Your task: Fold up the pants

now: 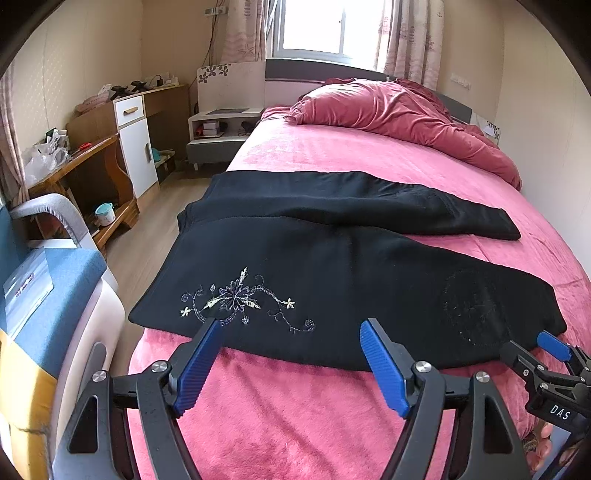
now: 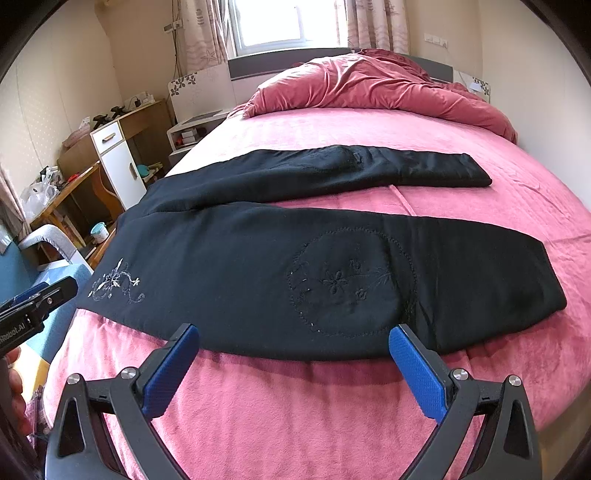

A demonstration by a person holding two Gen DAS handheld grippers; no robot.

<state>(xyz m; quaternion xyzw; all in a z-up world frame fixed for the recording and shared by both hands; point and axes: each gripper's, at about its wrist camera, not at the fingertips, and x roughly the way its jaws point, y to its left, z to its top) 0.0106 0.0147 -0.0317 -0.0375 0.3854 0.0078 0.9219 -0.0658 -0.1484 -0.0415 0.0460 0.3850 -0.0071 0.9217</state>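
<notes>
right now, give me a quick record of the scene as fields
pants: black, spread flat across the bed, legs apart, unfolded
embroidery: pale flower near the waist end
bed: pink cover
duvet: bunched at the far end
left tongs: open, at the near edge of the pants
right tongs: open, at the near edge of the pants

- Window [image 1: 314, 26] top centre, bright daylight, patterned curtains [image 1: 243, 33] either side.
- Beige walls [image 1: 74, 55] left and right.
- Bed [image 1: 332, 155] with pink cover fills centre; rumpled red duvet [image 1: 399, 110] upper right.
- Nightstand [image 1: 221, 129] beside the bed, centre left.
- White cabinet [image 1: 135, 147] and cluttered wooden desk [image 1: 85, 155] at left.
- Wood floor [image 1: 155, 229] left of the bed.
</notes>
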